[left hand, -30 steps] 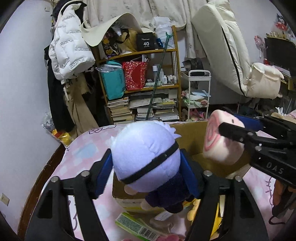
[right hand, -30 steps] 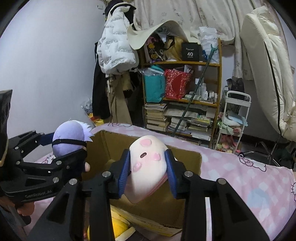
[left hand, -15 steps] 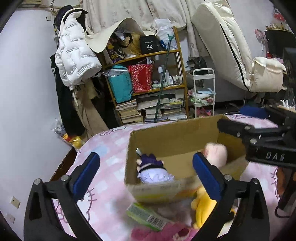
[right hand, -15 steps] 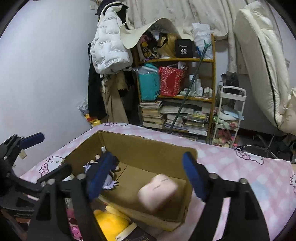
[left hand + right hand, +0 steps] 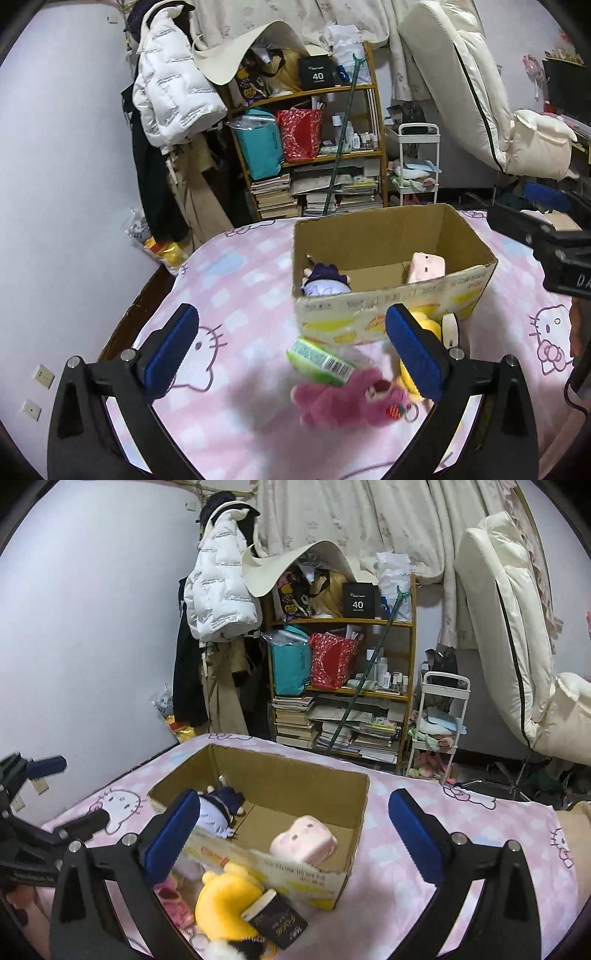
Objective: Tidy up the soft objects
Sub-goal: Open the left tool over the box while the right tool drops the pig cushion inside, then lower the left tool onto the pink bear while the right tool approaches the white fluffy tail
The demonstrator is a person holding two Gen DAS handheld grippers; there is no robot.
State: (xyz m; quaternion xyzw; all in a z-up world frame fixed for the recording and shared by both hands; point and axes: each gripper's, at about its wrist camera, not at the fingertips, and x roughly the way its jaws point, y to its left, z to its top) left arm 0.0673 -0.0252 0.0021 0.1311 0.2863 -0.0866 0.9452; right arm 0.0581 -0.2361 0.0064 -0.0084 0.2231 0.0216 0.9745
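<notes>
Both handheld grippers hang angled downward over a pink cartoon-cat bedspread (image 5: 236, 295), jaws spread wide and nothing between the blue pads. The left gripper (image 5: 291, 350) frames, nearest the lens, a magenta plush bear (image 5: 347, 397) lying on the spread, with a green packet (image 5: 321, 360) touching its upper side and a yellow plush (image 5: 424, 328) partly hidden behind the right finger. The right gripper (image 5: 291, 830), whose jaws have just been opening, looks over the same yellow plush, here with a dark booklet (image 5: 277, 919) lying against it. Just beyond these stands an open cardboard box (image 5: 391, 317), its printed front wall facing the left camera. Inside, a doll with pale lavender hair and dark clothes (image 5: 218, 808) lies against the left wall, and a pink block-shaped plush (image 5: 304, 840) rests toward the right front corner; the two are apart on the box floor. At the right edge of the left view the other gripper's black frame juts in. Against the far wall stand a wooden shelf (image 5: 343, 686) packed with bags and stacked books, a white puffer jacket (image 5: 218, 594) hanging to its left, and a small white cart (image 5: 439, 723) to its right.
</notes>
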